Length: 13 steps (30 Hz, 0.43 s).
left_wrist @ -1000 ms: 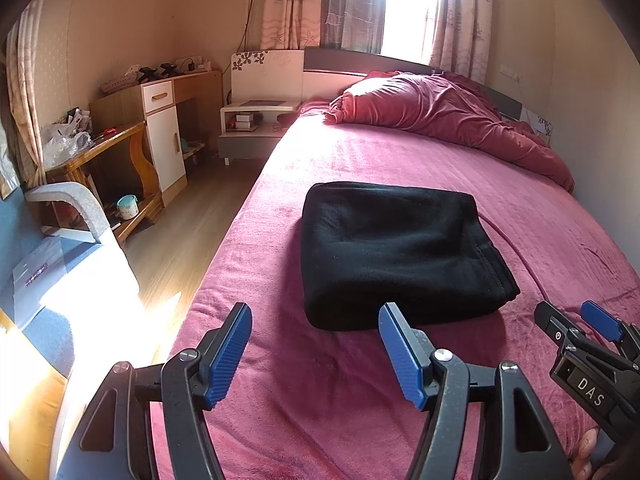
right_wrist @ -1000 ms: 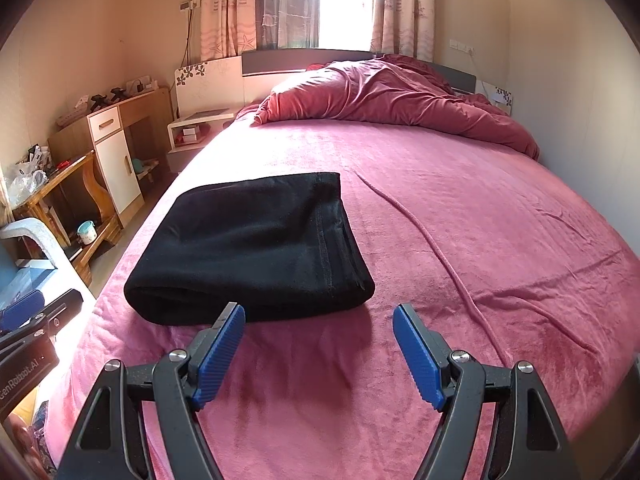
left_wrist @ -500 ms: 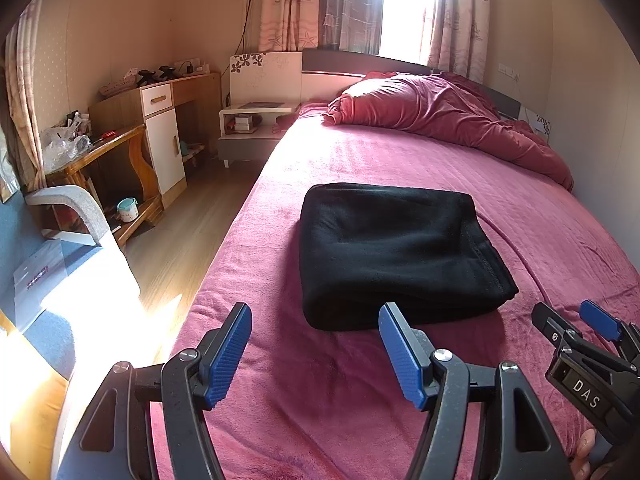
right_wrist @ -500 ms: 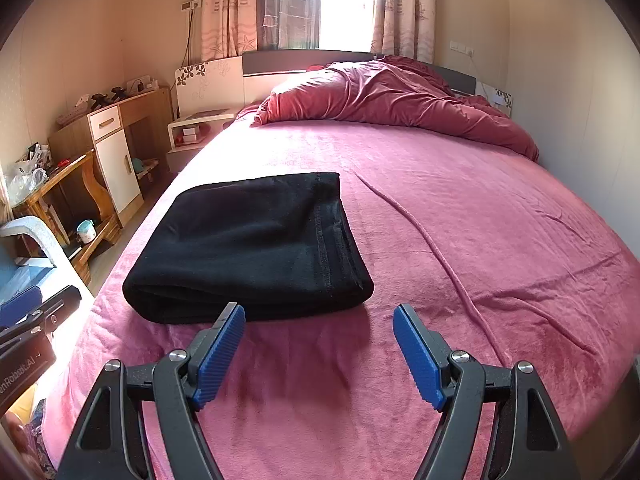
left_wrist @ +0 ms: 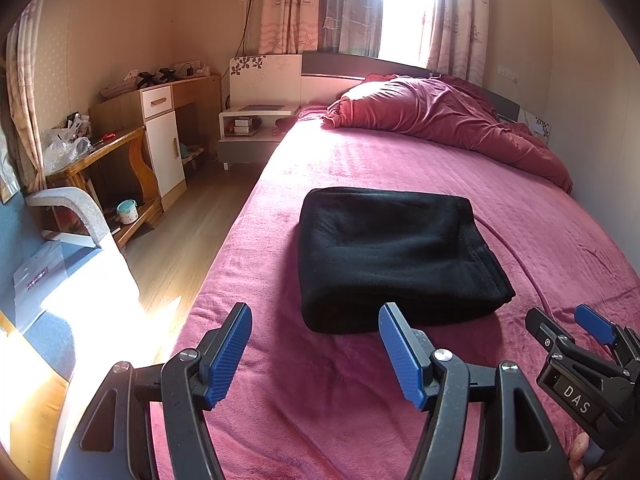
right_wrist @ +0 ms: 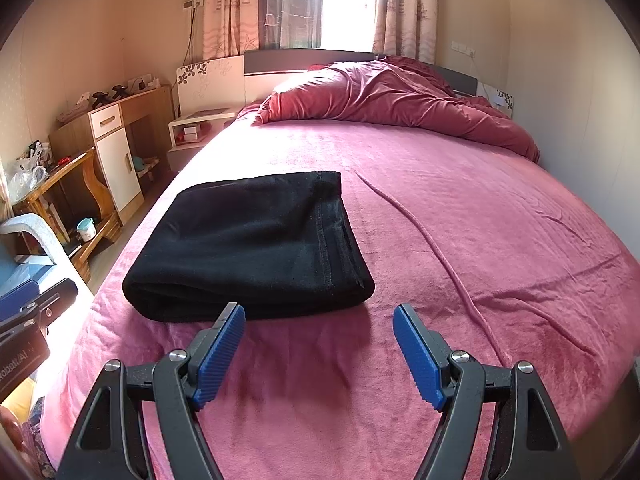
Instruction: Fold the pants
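Black pants (left_wrist: pixel 396 256) (right_wrist: pixel 252 246) lie folded into a thick rectangle on the magenta bed cover (left_wrist: pixel 400 400), near the bed's left edge. My left gripper (left_wrist: pixel 316 346) hovers open just short of the bundle's near edge, nothing between its blue pads. My right gripper (right_wrist: pixel 318 348) is also open and empty, held in front of the bundle's near right corner. In the left wrist view the right gripper (left_wrist: pixel 568 326) shows at the lower right. The left gripper's body (right_wrist: pixel 28 312) shows at the left edge of the right wrist view.
A rumpled red duvet (left_wrist: pixel 440 116) is heaped at the head of the bed. A nightstand (left_wrist: pixel 256 128), a wooden desk with a white cabinet (left_wrist: pixel 160 136), a side table (left_wrist: pixel 100 168) and a chair (left_wrist: pixel 68 240) line the floor on the left. A wall runs along the bed's right side.
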Tool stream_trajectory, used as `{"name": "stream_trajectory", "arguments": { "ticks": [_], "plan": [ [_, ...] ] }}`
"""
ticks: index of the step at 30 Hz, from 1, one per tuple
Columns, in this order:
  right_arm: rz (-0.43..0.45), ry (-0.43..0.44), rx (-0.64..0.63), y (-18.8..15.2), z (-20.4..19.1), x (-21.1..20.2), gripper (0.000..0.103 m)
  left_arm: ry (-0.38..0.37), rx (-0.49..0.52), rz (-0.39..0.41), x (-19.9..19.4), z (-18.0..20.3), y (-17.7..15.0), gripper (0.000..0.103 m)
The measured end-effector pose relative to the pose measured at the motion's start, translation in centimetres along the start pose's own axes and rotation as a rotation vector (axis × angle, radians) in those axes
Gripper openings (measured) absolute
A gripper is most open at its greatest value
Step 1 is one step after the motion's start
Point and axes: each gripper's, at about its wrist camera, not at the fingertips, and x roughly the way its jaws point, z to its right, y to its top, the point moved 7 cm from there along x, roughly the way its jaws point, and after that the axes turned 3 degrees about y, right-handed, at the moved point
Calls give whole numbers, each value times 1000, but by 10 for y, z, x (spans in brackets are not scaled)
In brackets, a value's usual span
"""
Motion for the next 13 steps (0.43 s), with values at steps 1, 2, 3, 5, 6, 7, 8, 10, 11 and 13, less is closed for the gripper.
{"name": "stream_trajectory", "arguments": {
  "ticks": [1, 2, 3, 5, 6, 7, 8, 10, 11, 13],
  "plan": [
    [0, -1, 0, 0, 0, 0, 77, 0, 0, 1, 0, -1, 0, 67],
    [-1, 0, 0, 0, 1, 1, 77, -2, 1, 1, 0, -1, 0, 67],
    [-1, 0, 0, 0, 0, 1, 77, 2, 2, 1, 0, -1, 0, 67],
    [-2, -3, -3, -1, 1, 1, 77, -4, 0, 0, 0, -1, 0, 67],
    [-2, -4, -3, -2, 1, 2, 77, -7, 1, -2, 0, 0, 1, 67],
    [-3, -5, -4, -2, 1, 2, 77, -4, 2, -1, -1, 0, 1, 67],
    [-5, -4, -4, -3, 1, 3, 77, -3, 4, 6, -2, 0, 1, 67],
    [-14, -6, -4, -5, 1, 5, 77, -6, 8, 17, -4, 2, 2, 67],
    [-21, -3, -1, -6, 2, 7, 77, -13, 10, 19, -4, 2, 2, 65],
    [-39, 7, 13, -9, 5, 11, 77, -19, 14, 10, -3, 4, 1, 64]
  ]
}}
